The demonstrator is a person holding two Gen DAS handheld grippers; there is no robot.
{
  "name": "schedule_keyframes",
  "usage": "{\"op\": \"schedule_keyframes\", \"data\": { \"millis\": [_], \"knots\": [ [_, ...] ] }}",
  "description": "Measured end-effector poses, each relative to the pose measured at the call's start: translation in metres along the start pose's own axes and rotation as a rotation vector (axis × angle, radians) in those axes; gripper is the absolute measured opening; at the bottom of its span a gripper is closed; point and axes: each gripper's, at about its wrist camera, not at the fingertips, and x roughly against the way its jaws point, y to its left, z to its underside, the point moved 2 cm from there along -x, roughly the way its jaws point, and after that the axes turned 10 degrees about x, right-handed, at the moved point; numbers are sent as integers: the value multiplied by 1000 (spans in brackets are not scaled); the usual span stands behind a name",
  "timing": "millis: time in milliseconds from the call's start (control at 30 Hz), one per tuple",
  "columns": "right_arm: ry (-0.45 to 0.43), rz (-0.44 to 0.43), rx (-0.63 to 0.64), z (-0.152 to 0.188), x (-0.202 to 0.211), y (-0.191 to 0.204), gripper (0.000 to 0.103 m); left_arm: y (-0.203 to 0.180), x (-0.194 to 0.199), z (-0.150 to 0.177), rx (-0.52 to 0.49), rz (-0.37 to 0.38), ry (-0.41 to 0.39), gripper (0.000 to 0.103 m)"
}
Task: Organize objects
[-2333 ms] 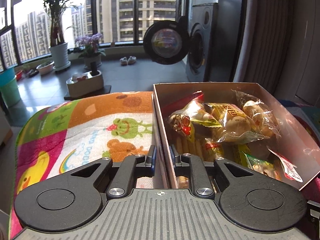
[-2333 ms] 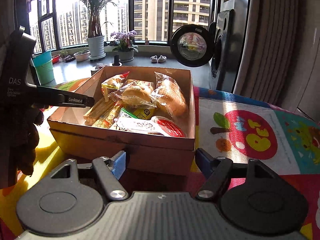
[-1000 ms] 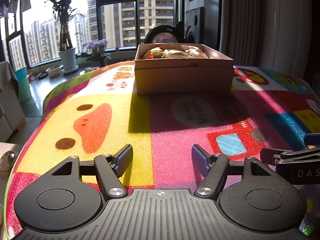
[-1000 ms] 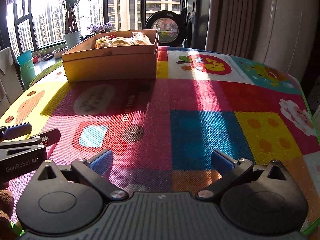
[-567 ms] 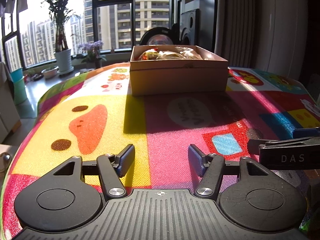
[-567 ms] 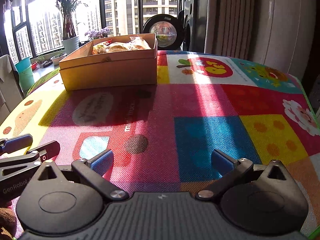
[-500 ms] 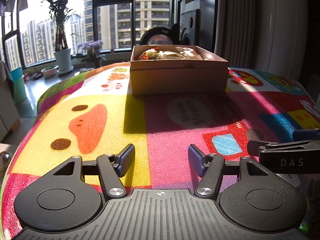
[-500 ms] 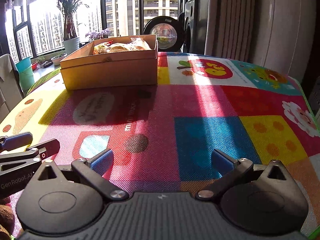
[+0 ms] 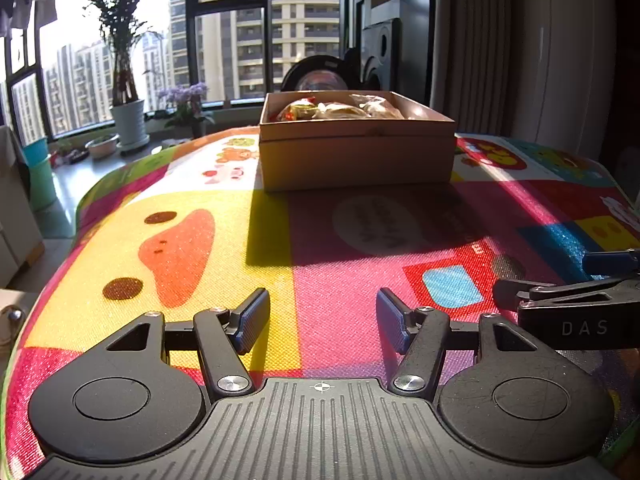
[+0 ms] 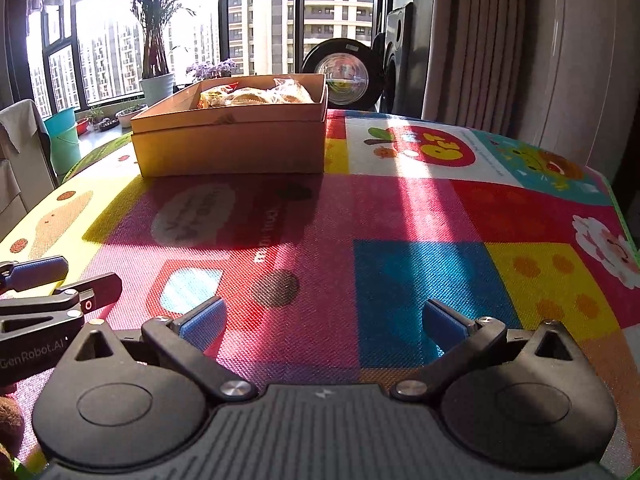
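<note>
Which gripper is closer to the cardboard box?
Too close to call: left gripper and right gripper sit side by side, both open, well back from the cardboard box.

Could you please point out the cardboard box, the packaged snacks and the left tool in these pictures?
cardboard box (image 9: 356, 158), left wrist view, front wall.
packaged snacks (image 10: 256, 96), right wrist view, clear wrappers on top.
left tool (image 9: 322, 320), left wrist view, midway between fingertips.

left claw (image 9: 322, 312): black, blue pads, silver screws, ribbed base | right claw (image 10: 323, 317): same, "DAS" lettering
</note>
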Motion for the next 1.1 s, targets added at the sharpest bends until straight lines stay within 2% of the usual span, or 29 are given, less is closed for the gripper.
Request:
{"op": "schedule_keyframes", "data": {
  "millis": [1100],
  "knots": [
    [0,-9,-11,2,2,4,103,2,1,0,18,15,4,65]
  ]
}}
